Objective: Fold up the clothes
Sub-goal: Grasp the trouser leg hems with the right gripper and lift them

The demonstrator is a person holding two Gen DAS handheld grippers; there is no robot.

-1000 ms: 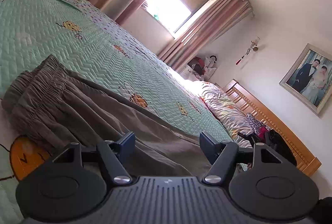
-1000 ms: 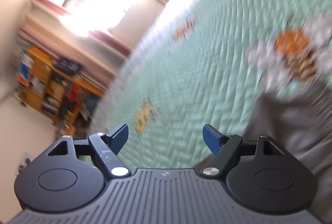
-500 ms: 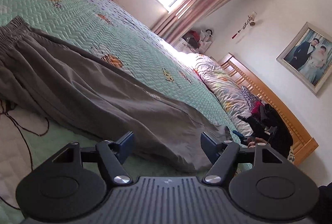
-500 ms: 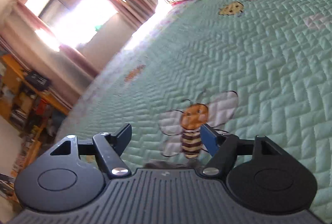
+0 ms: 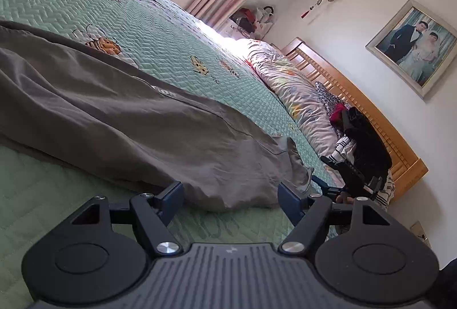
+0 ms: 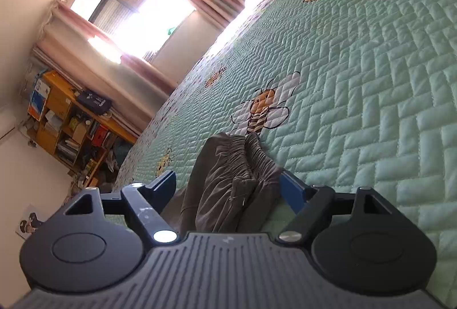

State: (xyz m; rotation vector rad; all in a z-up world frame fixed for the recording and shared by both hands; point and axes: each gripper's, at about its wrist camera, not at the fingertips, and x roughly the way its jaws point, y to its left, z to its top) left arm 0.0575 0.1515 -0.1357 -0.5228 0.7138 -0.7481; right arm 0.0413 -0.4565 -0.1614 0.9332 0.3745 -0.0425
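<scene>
An orange shelf unit (image 6: 61, 123) against the far wall is crammed with boxes and books, with a dark bag on top.

Grey trousers (image 5: 120, 120) lie flat across the green quilted bed (image 5: 160, 49); their gathered waistband (image 6: 242, 154) shows in the right wrist view, beside a bee print. At the head of the bed sit a rolled floral duvet (image 5: 294, 89), a heap of dark clothes (image 5: 362, 137) and a wooden headboard (image 5: 371, 109).

The left tongs (image 5: 230, 196) are released, jaws opening, level with the hem end of the trousers; nothing is pinched. The right tongs (image 6: 228, 187) are closing with the waistband between them; the right pad looks to brush the cloth, the left stands clear, so no grip.

1 second ago the left view faced the waistband; it now faces the hem. The right view then showed bare quilt and only an edge of grey cloth.
</scene>
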